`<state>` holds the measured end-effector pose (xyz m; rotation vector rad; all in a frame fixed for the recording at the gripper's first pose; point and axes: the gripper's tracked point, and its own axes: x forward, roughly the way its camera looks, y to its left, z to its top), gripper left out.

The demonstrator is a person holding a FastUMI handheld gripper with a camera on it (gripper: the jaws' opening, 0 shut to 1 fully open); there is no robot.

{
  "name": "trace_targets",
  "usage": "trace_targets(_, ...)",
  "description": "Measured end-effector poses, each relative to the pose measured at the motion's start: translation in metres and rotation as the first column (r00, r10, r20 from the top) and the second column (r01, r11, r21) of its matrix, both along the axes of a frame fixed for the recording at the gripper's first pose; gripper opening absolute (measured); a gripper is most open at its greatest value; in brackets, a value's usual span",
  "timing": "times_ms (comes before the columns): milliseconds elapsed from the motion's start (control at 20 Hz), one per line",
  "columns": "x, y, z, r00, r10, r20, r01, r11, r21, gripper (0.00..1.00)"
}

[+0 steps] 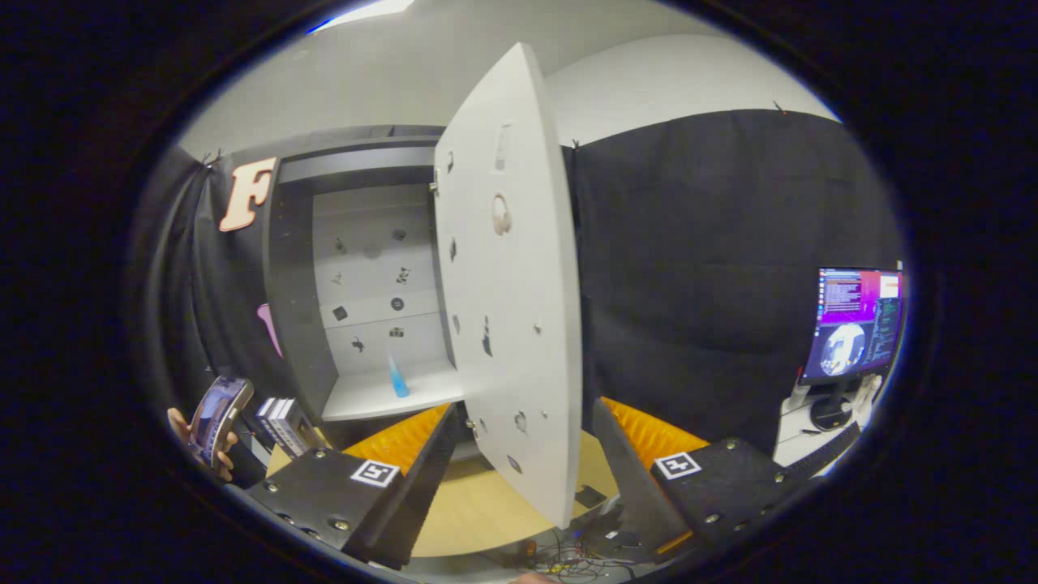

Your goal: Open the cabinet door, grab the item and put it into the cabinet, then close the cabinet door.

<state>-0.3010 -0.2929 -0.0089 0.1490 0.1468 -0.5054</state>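
The white cabinet (292, 308) stands ahead with its door (507, 284) swung wide open toward me, edge-on between the fingers. A slim blue item (397, 377) stands upright on the cabinet's lower shelf (381, 397), beyond the left finger. My gripper (519, 454) is open, its fingers spread either side of the door's lower edge, with nothing held. The door's bottom corner hangs in the gap between the fingers, and I cannot tell whether it touches them.
A wooden tabletop (478, 503) lies below the fingers, with cables at its near edge. A hand holding a phone (215, 418) is beside the left finger, near a small box (280, 418). A lit monitor (855, 324) and keyboard stand past the right finger.
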Motion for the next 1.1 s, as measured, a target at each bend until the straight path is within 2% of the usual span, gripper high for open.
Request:
trace_targets(250, -0.011, -0.054, -0.005, 0.992, -0.125, 0.01, 0.125, 0.992, 0.016, 0.98)
trace_targets(550, -0.008, -0.1, -0.019, 0.977, -0.21, -0.028, 0.21, 0.978, 0.0, 0.99)
trace_targets(900, 0.003, -0.11, -0.033, 0.976, -0.207, -0.067, 0.208, 0.978, 0.016, 0.99)
trace_targets(1100, 0.022, -0.098, -0.035, 0.988, -0.137, -0.07, 0.14, 0.989, 0.04, 0.99)
